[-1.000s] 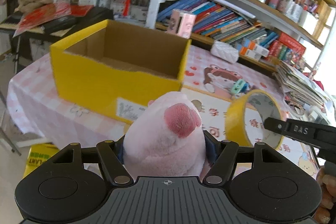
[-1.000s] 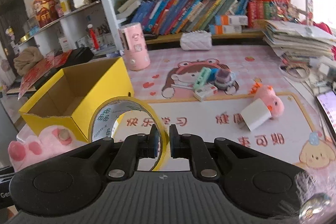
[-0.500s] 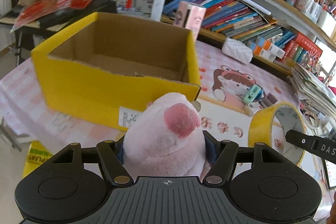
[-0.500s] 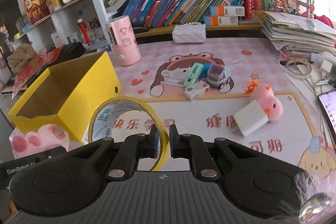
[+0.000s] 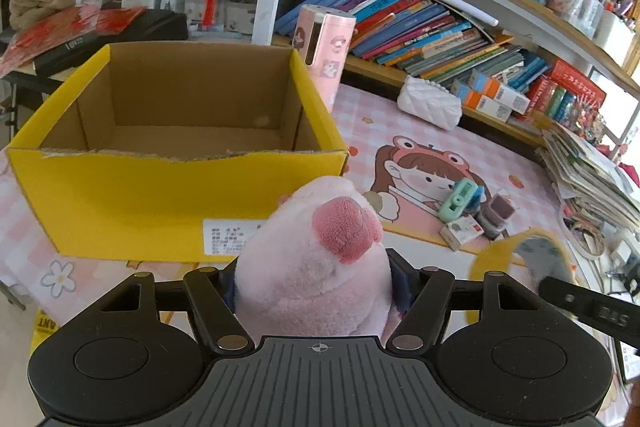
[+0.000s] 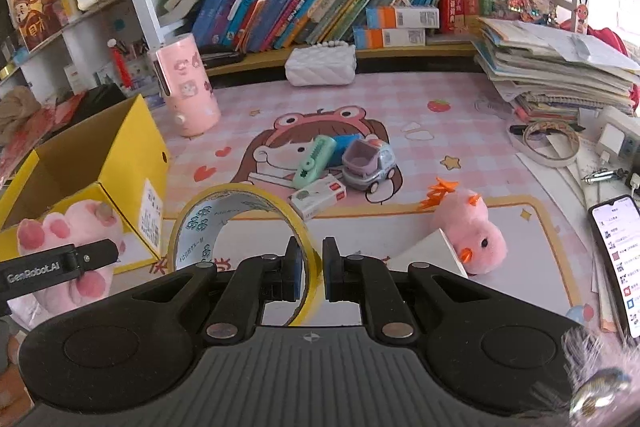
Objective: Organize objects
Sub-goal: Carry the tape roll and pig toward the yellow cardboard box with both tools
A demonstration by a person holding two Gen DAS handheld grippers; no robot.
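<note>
Plush paw: pink plush paw [image 5: 312, 279] is pinched between the fingers of the left gripper [image 5: 316, 283], its long axis running forward along the fingers, the dark pink pad facing up and away; it hangs just short of the near wall of the yellow box [image 5: 120, 195].
Tape roll: yellow tape roll [image 6: 240, 227] is clamped by its band in the right gripper [image 6: 310, 267], jaws pressed nearly together, ring standing on edge with its opening facing left toward the yellow box [image 6: 120, 163].
Left wrist view only: box interior, bare brown cardboard with the open top up; tape roll [image 5: 516, 259] shows blurred at the right.
Right wrist view only: paw's toe pads [image 6: 64, 231] at the box's near corner, and right of the box a pink duck plush [image 6: 468, 231] lying with a white block.
Beyond the box: pink cylinder [image 6: 186, 87] upright on the mat, bookshelves behind.
</note>
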